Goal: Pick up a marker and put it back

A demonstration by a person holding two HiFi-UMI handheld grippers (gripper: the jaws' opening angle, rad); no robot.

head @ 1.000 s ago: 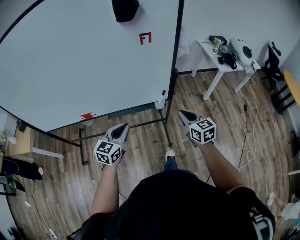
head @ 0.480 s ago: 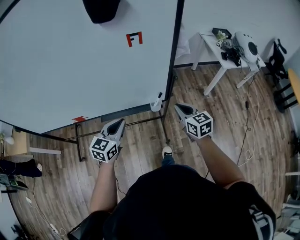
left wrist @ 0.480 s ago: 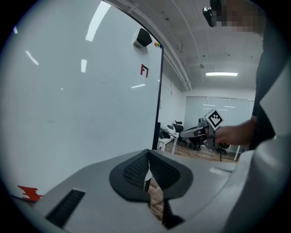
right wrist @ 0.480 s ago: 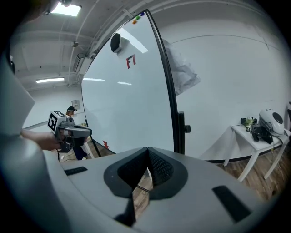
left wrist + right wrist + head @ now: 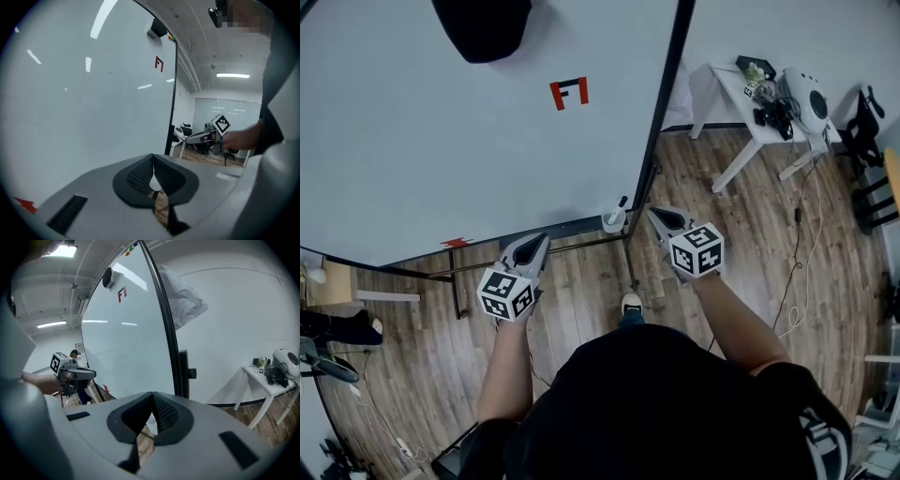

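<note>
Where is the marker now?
In the head view, the marker stands in a white cup at the lower right corner of the whiteboard, left of the right gripper.

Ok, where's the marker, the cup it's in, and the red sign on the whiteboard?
marker [image 5: 622,204], head view, its dark top end sticking out.
cup [image 5: 614,224], head view, its white side.
red sign [image 5: 569,93], head view, middle of the mark.

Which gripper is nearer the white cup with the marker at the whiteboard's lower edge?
Right. The right gripper is just right of the cup; the left gripper is farther off, down-left of it.
</note>
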